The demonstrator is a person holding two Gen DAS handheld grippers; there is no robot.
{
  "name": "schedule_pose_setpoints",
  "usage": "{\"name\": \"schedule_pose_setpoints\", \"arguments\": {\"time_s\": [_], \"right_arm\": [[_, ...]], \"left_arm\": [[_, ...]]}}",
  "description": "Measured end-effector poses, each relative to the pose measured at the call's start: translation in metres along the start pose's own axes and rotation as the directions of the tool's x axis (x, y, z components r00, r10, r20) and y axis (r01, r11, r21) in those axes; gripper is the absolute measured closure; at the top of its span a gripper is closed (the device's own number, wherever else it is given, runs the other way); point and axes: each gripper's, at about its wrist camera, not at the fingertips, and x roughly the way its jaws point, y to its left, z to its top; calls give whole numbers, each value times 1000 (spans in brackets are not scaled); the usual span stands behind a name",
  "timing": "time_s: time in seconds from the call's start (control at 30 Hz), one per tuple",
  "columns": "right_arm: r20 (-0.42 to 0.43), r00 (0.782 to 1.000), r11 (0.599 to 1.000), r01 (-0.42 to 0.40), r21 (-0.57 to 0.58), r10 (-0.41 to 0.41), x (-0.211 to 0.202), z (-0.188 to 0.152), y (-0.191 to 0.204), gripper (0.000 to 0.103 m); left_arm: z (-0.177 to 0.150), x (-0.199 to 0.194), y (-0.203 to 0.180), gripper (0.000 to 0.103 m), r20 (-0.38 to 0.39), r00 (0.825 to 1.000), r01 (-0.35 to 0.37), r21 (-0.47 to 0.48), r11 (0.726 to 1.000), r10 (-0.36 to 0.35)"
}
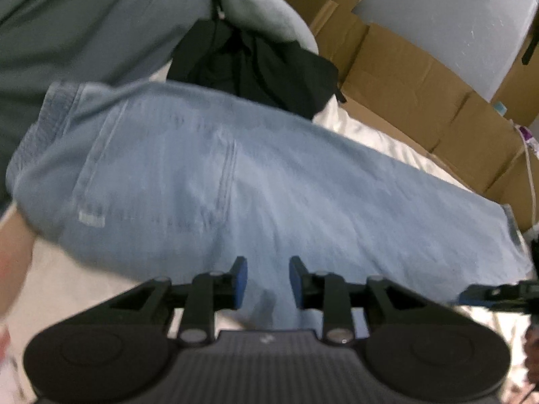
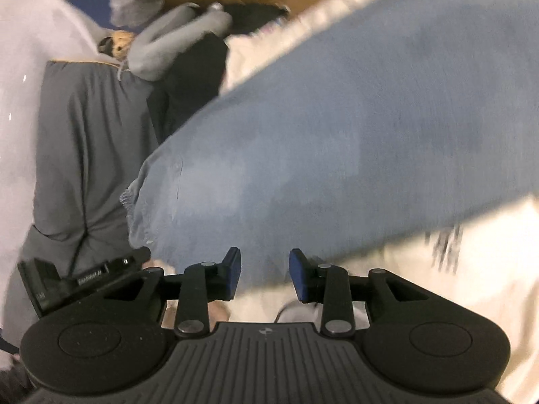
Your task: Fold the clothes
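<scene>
A pair of light blue jeans (image 1: 256, 181) lies folded lengthwise across a cream sheet (image 1: 370, 138); it also fills the right wrist view (image 2: 353, 134). My left gripper (image 1: 268, 281) is open, its blue pads just over the near edge of the denim, nothing between them. My right gripper (image 2: 265, 274) is open and empty at the jeans' near edge, close to the waistband end (image 2: 134, 202). The left gripper's body shows in the right wrist view (image 2: 77, 279); the right gripper's finger shows in the left wrist view (image 1: 495, 294). Both views are motion-blurred.
A black garment (image 1: 256, 67) and a grey garment (image 1: 262, 6) lie beyond the jeans. Cardboard boxes (image 1: 421, 80) stand along the far side. A dark grey garment (image 2: 84, 141) lies beside the waistband. A person's arm (image 1: 13, 245) is at the left.
</scene>
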Motion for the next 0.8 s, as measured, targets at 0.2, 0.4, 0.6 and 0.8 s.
{"name": "schedule_pose_setpoints", "arguments": {"time_s": [0.2,0.4,0.6,0.8], "right_arm": [[69,988,984,143,-102,-136,1,35,3,63],[104,964,956,259,-141,-246,12,51,-4,62],[100,935,916,354,-188,-341,37,65,-13,61],[114,926,894,376,-245,-359,56,85,-9,61]], "left_arm": [[24,34,-10,75,29,999,-32,25,999,32],[40,67,-23,74,28,999,-38,66,997,36],[62,110,-34,74,37,996,-86,97,992,82],[94,141,-41,76,84,985,-156,110,982,147]]}}
